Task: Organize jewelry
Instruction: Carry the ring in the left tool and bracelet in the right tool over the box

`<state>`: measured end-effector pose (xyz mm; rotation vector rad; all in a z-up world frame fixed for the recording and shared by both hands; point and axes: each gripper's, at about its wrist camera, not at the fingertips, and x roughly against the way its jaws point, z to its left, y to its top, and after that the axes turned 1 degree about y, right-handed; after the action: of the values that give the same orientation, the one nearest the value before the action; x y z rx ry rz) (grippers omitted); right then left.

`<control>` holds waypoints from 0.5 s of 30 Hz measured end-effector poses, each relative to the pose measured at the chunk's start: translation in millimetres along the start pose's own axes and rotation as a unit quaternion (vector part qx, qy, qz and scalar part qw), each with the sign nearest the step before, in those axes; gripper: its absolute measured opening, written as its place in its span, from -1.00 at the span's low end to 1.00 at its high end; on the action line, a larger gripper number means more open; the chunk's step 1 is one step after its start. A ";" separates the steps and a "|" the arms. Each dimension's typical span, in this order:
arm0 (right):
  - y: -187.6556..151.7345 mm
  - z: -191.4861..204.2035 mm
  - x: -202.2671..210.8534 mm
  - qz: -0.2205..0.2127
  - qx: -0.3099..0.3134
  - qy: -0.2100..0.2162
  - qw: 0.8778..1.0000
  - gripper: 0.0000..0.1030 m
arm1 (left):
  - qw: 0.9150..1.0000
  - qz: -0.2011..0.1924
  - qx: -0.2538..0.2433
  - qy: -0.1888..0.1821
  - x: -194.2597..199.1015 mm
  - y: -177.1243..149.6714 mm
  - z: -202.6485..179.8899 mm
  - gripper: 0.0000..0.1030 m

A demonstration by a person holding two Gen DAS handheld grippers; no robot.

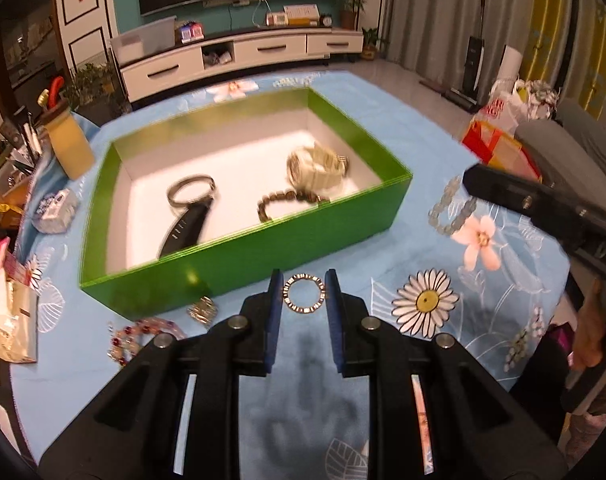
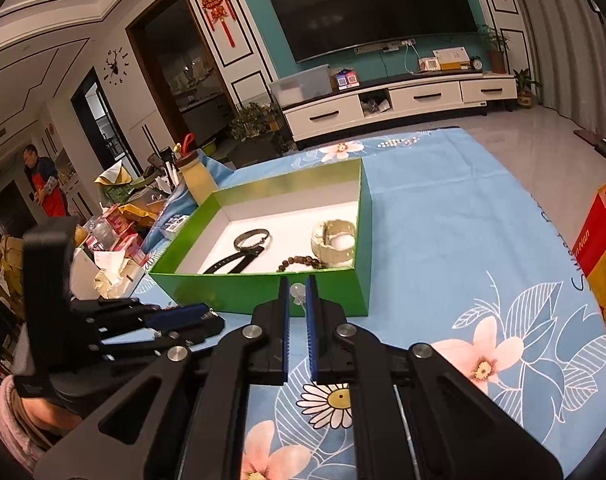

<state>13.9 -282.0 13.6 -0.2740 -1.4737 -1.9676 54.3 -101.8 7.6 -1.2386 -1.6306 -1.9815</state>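
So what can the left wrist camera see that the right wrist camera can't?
Only the left view shows the left gripper pinching a sparkly ring, plus a red bead bracelet and a pale bead bracelet on the cloth. Only the right view shows the right gripper shut on a small clear pendant. Both show the green box holding a black watch.

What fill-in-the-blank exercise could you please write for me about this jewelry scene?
1. The outer walls of the box are ____.
2. The number of jewelry pieces lying inside the box is ____.
3. The light-blue tablecloth is printed with ____.
4. The sparkly ring is clamped in the person's ____ gripper.

Missing words: green; three; flowers; left.
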 end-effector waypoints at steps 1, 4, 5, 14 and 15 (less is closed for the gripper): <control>1.2 1.2 0.3 -0.001 0.002 0.001 1.000 -0.86 | 1.000 -0.005 0.002 0.000 3.9 3.5 0.8 -0.60; 8.1 6.1 0.4 -0.007 0.008 0.006 1.000 -0.86 | 1.000 -0.020 0.014 0.003 16.4 14.6 10.3 -0.60; 10.8 8.6 0.2 -0.009 0.011 0.007 1.000 -0.86 | 1.000 -0.024 0.019 0.005 19.3 18.0 14.3 -0.60; 39.2 26.9 -10.8 -0.036 0.035 0.022 0.998 -0.86 | 0.998 -0.034 0.052 0.022 20.3 53.8 46.1 -0.60; 41.8 27.3 -13.2 -0.036 0.036 0.024 0.998 -0.86 | 0.998 -0.030 0.055 0.018 16.4 57.4 48.7 -0.60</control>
<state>43.7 -258.4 48.5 -0.1436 -1.5397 -1.9595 104.9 -71.2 57.0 -1.1189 -1.7529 -1.9081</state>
